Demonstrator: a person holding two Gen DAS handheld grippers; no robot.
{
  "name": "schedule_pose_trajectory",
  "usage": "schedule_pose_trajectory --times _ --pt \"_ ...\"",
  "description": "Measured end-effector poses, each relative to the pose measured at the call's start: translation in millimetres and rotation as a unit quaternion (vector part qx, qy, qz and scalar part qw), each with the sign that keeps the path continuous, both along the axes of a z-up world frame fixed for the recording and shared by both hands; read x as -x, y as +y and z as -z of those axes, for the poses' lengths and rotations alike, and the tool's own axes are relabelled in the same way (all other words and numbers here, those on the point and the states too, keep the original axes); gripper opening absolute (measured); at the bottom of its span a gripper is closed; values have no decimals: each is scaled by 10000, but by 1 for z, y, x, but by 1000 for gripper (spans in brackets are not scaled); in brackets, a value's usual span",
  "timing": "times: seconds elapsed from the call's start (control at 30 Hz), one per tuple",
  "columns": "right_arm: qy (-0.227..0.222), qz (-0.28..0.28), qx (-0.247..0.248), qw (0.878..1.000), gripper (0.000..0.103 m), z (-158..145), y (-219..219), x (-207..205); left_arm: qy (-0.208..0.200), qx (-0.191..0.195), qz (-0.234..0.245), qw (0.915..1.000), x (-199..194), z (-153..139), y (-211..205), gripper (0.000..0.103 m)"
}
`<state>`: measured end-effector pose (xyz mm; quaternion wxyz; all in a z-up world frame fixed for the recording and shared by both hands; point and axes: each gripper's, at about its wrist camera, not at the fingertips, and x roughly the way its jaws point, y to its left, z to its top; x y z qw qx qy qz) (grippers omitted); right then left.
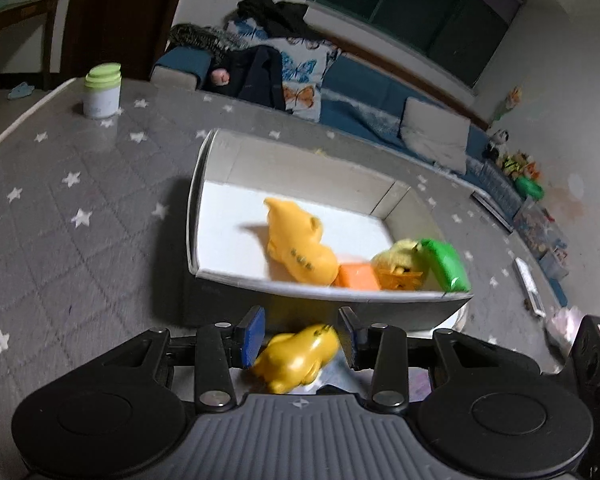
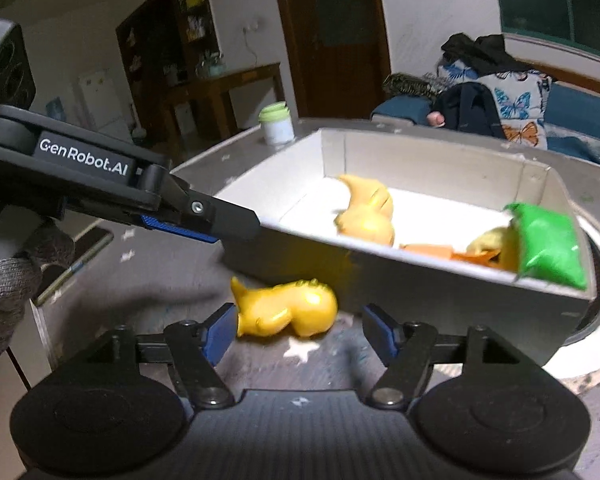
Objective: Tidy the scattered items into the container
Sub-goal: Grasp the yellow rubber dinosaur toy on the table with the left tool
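Loose toy: the yellow dinosaur toy (image 2: 288, 307) lies on its side on the table, outside the container, just near of its near wall.
Your right gripper (image 2: 299, 330): spread open, fingers either side of the toy; the left pad (image 2: 219, 332) looks to be touching its tail end, the right pad stands apart from it.
Your left gripper (image 1: 302, 336): open too, with the same yellow toy (image 1: 296, 356) between its blue pads, low in that view; contact is too blurred to tell.
Container: the grey box (image 1: 204, 184) holds a second yellow dinosaur (image 1: 298, 240), an orange block (image 1: 356, 276), a yellow plush (image 1: 400, 260) and a green packet (image 1: 446, 264) at its right end.
Surface: grey quilted table cover (image 1: 60, 200) with white stars; a white jar with a green lid (image 1: 102, 90) stands at the far left.
Room: a blue sofa (image 1: 364, 96) with butterfly cushions lies beyond the table.
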<state>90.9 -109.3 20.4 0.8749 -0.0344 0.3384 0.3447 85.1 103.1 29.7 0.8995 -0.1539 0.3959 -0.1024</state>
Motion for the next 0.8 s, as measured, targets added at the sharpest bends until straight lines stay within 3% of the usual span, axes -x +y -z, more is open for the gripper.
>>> schedule_pose_trajectory --times 0.2,0.47,0.8 --pt "171 -159 196 9995 71 15 17 0 149 -17 115 9998 -11 19 -1 43" --pt "288 -234 210 9991 71 24 24 -3 477 253 231 9983 -12 41 1 43" --pt "303 -144 152 9993 73 22 19 -8 631 311 438 9966 -8 39 -11 43"
